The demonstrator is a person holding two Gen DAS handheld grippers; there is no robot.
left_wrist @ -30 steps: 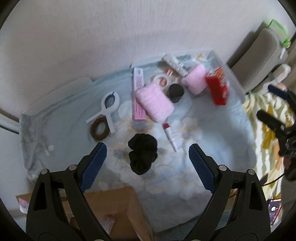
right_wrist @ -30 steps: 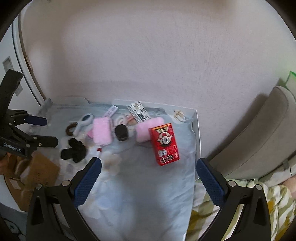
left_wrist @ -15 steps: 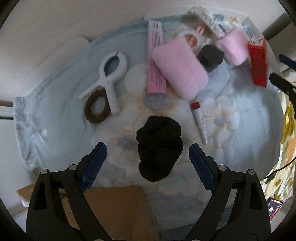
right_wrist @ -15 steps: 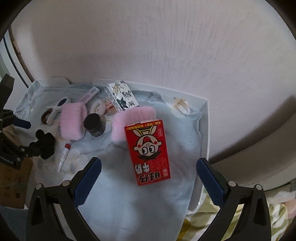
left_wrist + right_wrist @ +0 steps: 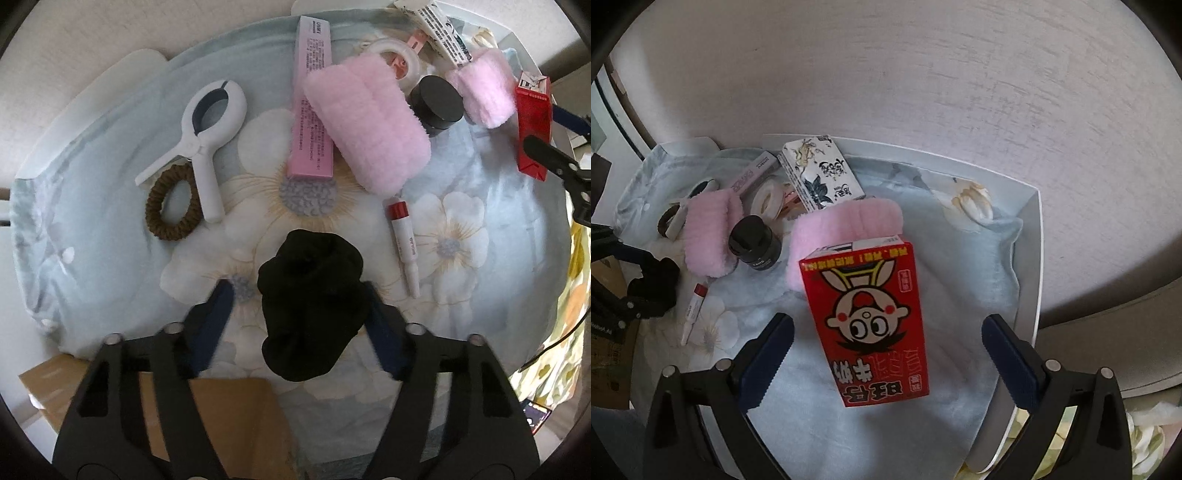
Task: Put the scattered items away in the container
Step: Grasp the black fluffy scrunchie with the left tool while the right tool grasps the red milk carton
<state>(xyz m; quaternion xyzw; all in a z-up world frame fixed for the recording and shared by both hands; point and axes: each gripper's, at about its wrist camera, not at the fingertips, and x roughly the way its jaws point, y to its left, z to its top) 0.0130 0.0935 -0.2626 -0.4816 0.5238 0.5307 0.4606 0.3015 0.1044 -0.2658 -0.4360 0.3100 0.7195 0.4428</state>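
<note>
A home bedroom: floral sheet [image 5: 461, 206], plain wall [image 5: 960, 74], scattered cosmetics like a lip balm [image 5: 403, 240].

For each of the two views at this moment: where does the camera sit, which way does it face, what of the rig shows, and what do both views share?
Left wrist: on the left gripper, facing straight down at the black scrunchie between its fingers, which have just been closing; the right gripper pokes in at the right edge.
Right wrist: on the right gripper, tilted down over the red carton; fingers wide apart, the left gripper at the left edge.
Shared: scrunchie, carton, black jar, floral cloth.
</note>
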